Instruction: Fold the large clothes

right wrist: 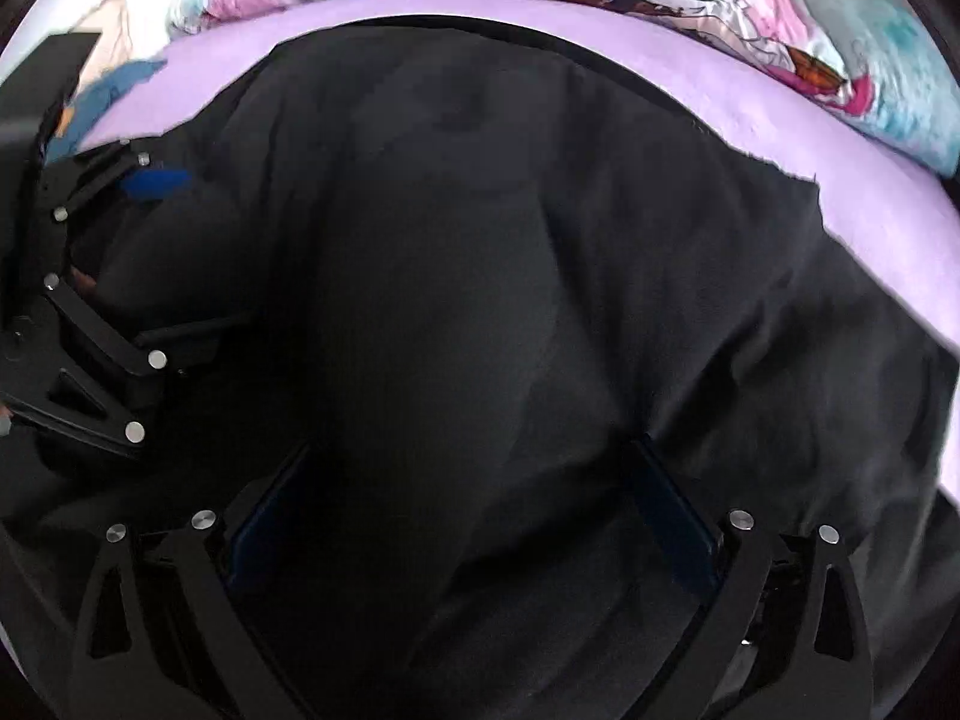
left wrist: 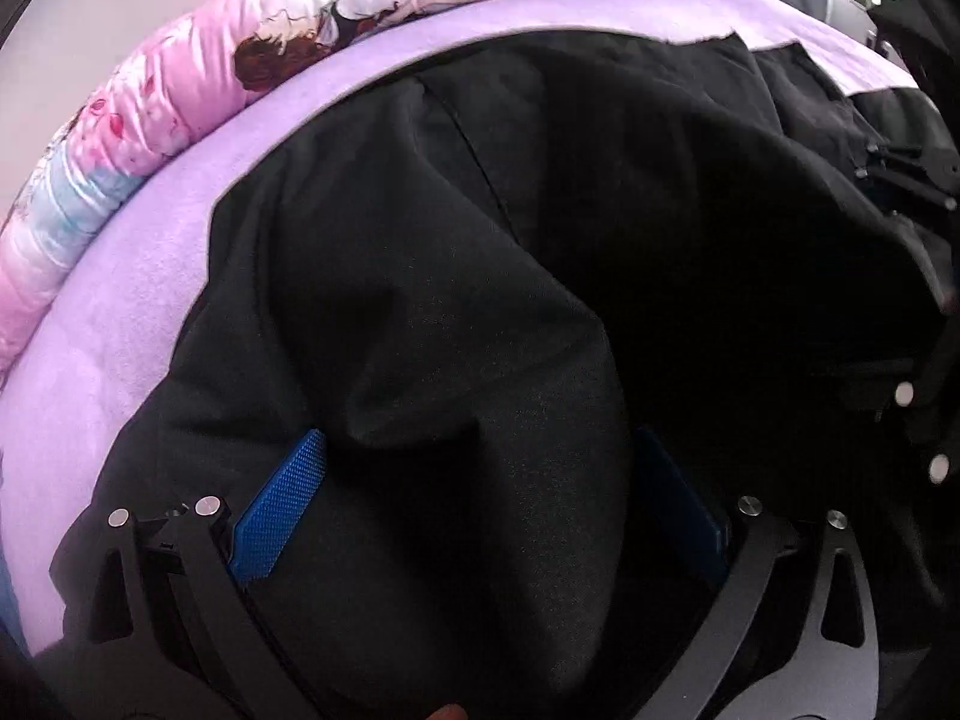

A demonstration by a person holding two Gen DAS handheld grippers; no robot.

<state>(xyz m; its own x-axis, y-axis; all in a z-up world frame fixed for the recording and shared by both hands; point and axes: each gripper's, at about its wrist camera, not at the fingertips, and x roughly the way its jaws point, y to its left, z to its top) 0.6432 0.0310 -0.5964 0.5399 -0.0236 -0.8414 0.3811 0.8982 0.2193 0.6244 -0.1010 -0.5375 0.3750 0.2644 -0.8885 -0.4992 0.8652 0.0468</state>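
My left tongs (left wrist: 480,480) and right tongs (right wrist: 474,492) both spread wide, black garment (left wrist: 540,210) bunched between each pair's pads.

No legible text, label, brand, number or sign appears in either wrist view. The pink printed quilt (left wrist: 180,84) along the far edge of the bed carries cartoon figures only, without lettering, and the black garment (right wrist: 480,330) shows no tag or logo.

I see a bed with a lilac sheet (left wrist: 150,276); on it lie a black garment (left wrist: 480,300) and 1 pink printed quilt (left wrist: 180,90) along its far edge.
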